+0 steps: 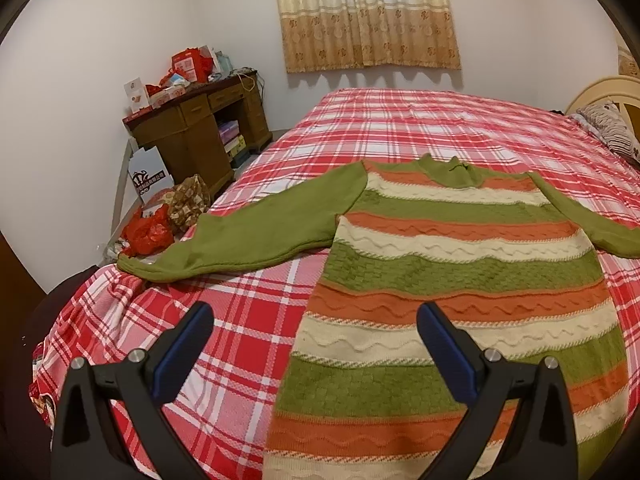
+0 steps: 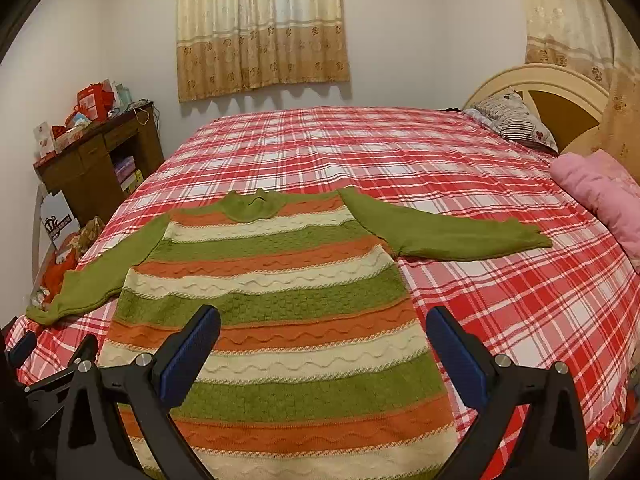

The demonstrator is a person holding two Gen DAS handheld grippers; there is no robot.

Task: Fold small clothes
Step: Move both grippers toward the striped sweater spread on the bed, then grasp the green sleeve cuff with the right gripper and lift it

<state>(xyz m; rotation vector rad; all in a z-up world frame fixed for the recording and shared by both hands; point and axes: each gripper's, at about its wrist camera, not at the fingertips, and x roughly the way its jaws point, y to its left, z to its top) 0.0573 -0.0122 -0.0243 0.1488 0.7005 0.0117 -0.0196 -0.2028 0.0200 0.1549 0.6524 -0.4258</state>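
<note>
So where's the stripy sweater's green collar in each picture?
Left wrist view: the green collar sits right of centre, about halfway up, at the far end of the striped sweater.
Right wrist view: the green collar sits left of centre, about halfway up.
Shared landmark: the patterned curtain hangs on the wall beyond the bed in both.

Sweater (image 2: 276,292) flat on bed (image 2: 500,320), desk (image 2: 88,168) left.

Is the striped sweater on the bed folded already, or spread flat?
Spread flat. The striped sweater lies open on the bed with both green sleeves stretched out sideways; no fold shows.
</note>
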